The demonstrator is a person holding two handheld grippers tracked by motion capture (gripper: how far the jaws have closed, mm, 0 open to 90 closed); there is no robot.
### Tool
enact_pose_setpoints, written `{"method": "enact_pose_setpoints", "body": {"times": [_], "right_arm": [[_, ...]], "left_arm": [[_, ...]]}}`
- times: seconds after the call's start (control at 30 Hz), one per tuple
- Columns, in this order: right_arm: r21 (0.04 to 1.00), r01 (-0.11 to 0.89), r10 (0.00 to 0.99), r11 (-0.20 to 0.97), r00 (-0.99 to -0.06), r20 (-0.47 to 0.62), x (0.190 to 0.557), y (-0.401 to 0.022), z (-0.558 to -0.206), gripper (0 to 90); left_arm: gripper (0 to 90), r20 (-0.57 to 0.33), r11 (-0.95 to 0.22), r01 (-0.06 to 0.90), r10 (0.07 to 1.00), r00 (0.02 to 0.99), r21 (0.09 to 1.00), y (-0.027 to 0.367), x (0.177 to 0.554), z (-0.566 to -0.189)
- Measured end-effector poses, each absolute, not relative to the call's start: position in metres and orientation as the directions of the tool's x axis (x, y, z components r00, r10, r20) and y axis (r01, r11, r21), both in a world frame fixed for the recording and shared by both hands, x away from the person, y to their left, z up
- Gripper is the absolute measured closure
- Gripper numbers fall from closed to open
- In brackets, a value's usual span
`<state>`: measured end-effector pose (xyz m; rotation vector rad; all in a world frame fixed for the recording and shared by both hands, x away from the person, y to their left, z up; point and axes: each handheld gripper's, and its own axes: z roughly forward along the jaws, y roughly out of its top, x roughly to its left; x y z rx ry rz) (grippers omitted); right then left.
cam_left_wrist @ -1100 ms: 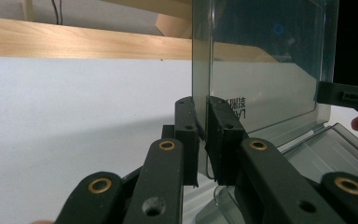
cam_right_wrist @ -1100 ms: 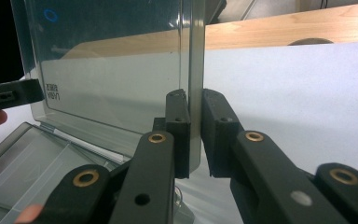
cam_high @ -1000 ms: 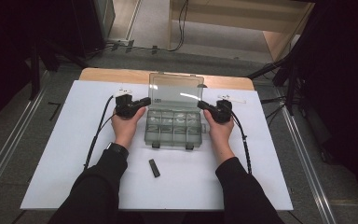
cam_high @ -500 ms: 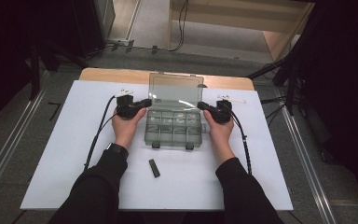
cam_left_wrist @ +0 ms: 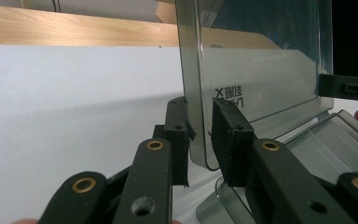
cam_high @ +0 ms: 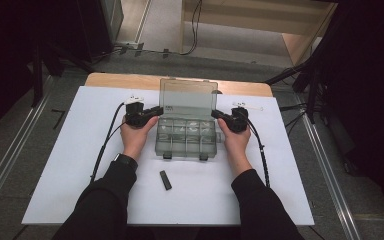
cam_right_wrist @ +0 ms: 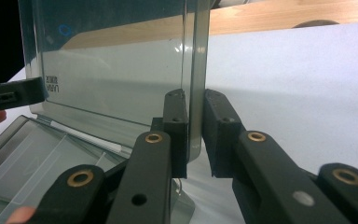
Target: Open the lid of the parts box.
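Observation:
A clear plastic compartment box (cam_high: 185,137) sits mid-table with its lid (cam_high: 187,97) standing upright. My left gripper (cam_high: 157,111) is at the lid's left edge and my right gripper (cam_high: 215,114) at its right edge. In the left gripper view, the lid (cam_left_wrist: 261,70) runs between the jaws of my left gripper (cam_left_wrist: 199,105). These jaws have just been opening, and a slim gap shows beside one pad. In the right gripper view, my right gripper (cam_right_wrist: 195,95) has both pads pressed on the lid (cam_right_wrist: 116,74).
A small black stick-like object (cam_high: 166,180) lies on the white sheet (cam_high: 70,165) in front of the box. A strip of the wooden tabletop (cam_high: 120,80) shows behind the sheet. Cables trail from both grippers along the forearms.

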<state>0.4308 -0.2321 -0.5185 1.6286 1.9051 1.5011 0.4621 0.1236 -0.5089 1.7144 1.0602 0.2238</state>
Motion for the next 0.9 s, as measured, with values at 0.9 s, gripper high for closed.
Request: {"method": "enact_pose_setpoints", "body": {"times": [0.9], "right_arm": [[0.762, 0.64, 0.835, -0.104, -0.36, 0.417, 0.4309, -0.228, -0.5192, 67.9]], "left_arm": [[63.6, -0.316, -0.082, 0.55, 0.743, 0.589, 0.831, 0.1239, 0.4596, -0.5054]]}}
